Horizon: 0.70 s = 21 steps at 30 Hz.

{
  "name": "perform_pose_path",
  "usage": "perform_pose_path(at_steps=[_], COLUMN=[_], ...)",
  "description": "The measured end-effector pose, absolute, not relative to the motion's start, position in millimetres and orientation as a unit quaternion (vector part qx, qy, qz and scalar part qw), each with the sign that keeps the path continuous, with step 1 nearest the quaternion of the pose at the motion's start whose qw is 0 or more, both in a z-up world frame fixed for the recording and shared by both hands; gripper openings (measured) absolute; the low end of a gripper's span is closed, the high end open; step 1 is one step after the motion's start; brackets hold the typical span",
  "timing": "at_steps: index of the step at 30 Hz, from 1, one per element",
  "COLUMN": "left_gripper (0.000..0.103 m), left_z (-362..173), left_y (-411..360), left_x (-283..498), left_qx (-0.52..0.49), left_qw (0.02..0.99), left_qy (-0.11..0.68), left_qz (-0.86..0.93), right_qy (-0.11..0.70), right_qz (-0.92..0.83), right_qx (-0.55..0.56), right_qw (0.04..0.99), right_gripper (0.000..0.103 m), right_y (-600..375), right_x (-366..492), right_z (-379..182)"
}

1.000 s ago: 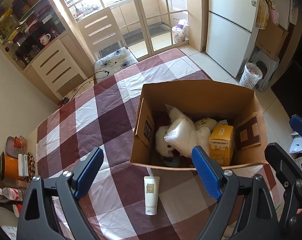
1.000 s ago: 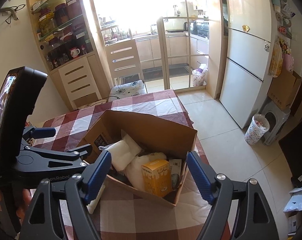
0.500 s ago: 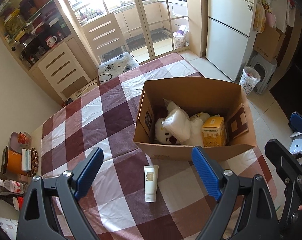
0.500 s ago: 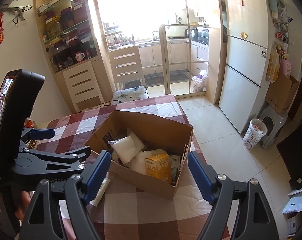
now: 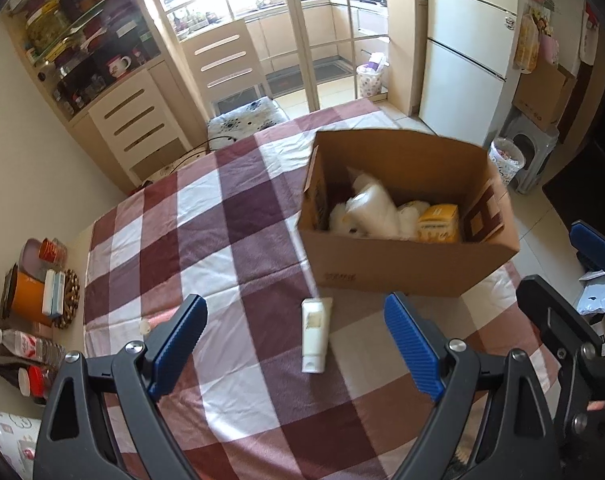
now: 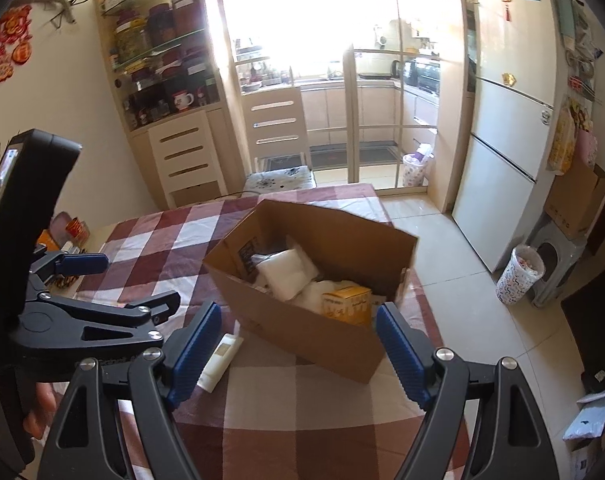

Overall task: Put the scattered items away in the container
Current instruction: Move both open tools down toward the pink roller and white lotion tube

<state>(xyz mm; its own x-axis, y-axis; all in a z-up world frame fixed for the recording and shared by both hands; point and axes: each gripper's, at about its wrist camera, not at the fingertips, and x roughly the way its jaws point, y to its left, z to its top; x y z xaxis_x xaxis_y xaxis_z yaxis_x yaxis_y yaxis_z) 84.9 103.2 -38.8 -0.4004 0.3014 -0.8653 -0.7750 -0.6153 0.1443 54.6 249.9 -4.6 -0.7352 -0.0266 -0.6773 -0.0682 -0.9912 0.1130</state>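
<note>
A brown cardboard box (image 5: pixel 406 264) (image 6: pixel 302 332) stands on the checked tablecloth (image 5: pixel 206 240). It holds white plastic-wrapped bundles (image 5: pixel 372 210) (image 6: pixel 286 270), a white plush toy and a yellow carton (image 5: pixel 438 224) (image 6: pixel 346 304). A white tube (image 5: pixel 313 334) (image 6: pixel 221 356) lies flat on the cloth just in front of the box. My left gripper (image 5: pixel 296 344) hovers open above the tube with nothing between its blue pads. My right gripper (image 6: pixel 298 350) is open too, in front of the box's near wall, and holds nothing.
A small white cap (image 5: pixel 143 325) lies on the cloth at the left. Jars, bottles and a woven mat (image 5: pixel 68 300) crowd the table's left end. A chair (image 5: pixel 238 80) stands behind the table, a fridge (image 5: pixel 466 56) and bins at the right.
Both grippers have drawn back from the box, so it sits farther off in both views and more cloth shows around the tube. Neither gripper's jaws changed.
</note>
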Motion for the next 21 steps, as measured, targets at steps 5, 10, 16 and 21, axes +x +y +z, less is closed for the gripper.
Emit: perform_pose_path(at_steps=[5, 10, 16, 21], left_gripper=[0.091, 0.091, 0.091, 0.091], left_z=[-61.5, -104.0, -153.1, -176.8], left_y=[65.5, 16.8, -43.4, -71.6], left_x=[76.4, 65.7, 46.0, 22.8], left_qx=[-0.45, -0.493, -0.539, -0.534], left_qw=[0.32, 0.284, 0.243, 0.237], left_qy=[0.265, 0.265, 0.257, 0.26], left_qz=[0.791, 0.778, 0.764, 0.769], right_qy=[0.059, 0.068, 0.044, 0.05], right_qz=[0.921, 0.91, 0.899, 0.88], right_qx=[-0.385, -0.407, -0.432, -0.468], right_qw=[-0.019, -0.039, -0.056, -0.061], right_gripper=[0.082, 0.082, 0.082, 0.082], right_y=[221.3, 194.2, 154.7, 126.6], right_x=[52.0, 49.3, 46.3, 38.0], right_z=[-30.9, -65.9, -113.0, -156.7])
